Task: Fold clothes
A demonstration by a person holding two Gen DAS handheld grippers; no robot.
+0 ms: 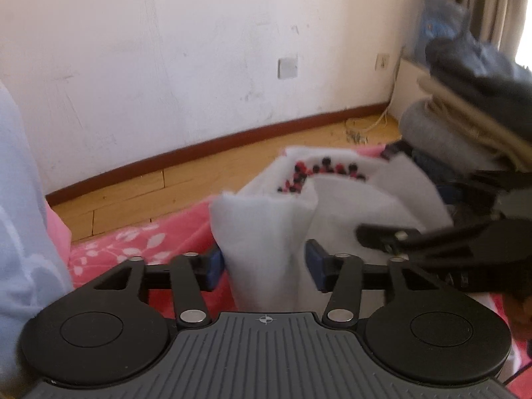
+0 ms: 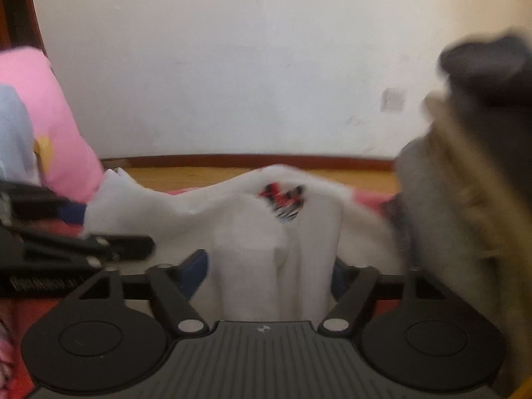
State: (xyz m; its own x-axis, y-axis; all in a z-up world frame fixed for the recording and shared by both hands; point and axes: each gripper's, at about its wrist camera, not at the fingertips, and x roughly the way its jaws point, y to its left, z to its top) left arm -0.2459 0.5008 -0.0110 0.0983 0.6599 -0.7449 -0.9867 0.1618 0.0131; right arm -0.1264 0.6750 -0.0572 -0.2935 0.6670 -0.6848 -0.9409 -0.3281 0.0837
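Two grippers' fingers spread, left gripper [image 1: 265, 262] and right gripper [image 2: 269, 274] straddling white garment [image 1: 266, 232], clothes stack [image 1: 465, 116] close right.

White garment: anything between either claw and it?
Nothing visible. The white garment already sits between the pads of the left claw, and likewise inside the right claw. Both stand open around the cloth. The stack of folded clothes lies off to the side, not between.

You are in a lived-in room of a home: a scuffed white wall [image 1: 166, 50] with a wall switch [image 1: 288, 68], wooden plank floor [image 1: 166, 186] with a reddish skirting board, a pink floral bedspread [image 1: 133, 242], a curtain [image 1: 485, 0] and a stack of folded clothes [image 1: 472, 99]
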